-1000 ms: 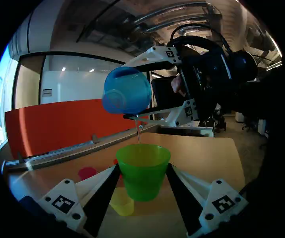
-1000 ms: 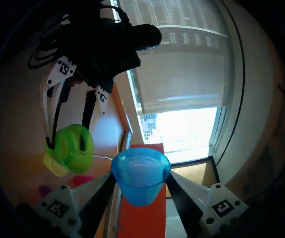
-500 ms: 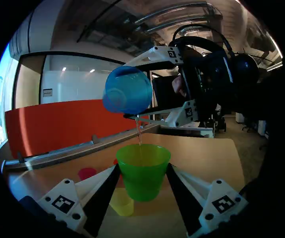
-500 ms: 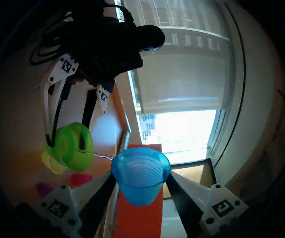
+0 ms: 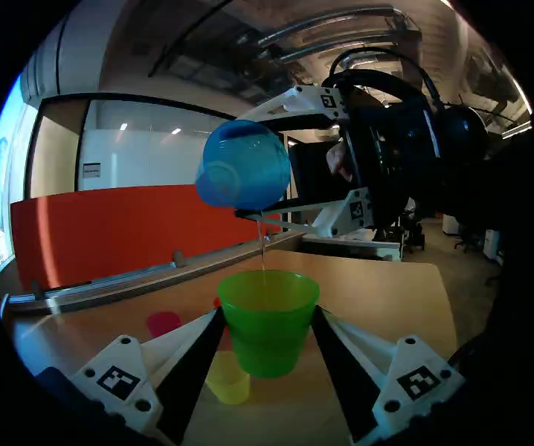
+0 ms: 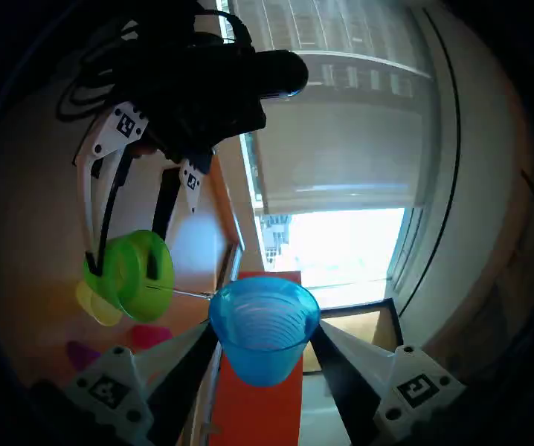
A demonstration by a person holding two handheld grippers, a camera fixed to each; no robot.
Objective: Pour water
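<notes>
Your left gripper [image 5: 267, 316] is closed to cup width. Both fingers press the wall of the green cup [image 5: 268, 338], which is upright at lower centre of the left gripper view, above the desk [image 5: 386, 286]. Your right gripper [image 6: 264, 325] clamps the blue cup [image 5: 243, 165] the same way. That cup is tipped at upper centre, and a thin water stream [image 5: 262, 249] falls from its rim into the green cup.

Judgement: both cups look like thin plastic, light and flexible. Hold them mid-wall, below the rim, with moderate pressure, because over-squeezing would buckle them. Expect the green cup to gain weight as it fills.

A yellow cup [image 5: 227, 377] and a pink cup [image 5: 163, 323] stand on the desk at lower left.
</notes>
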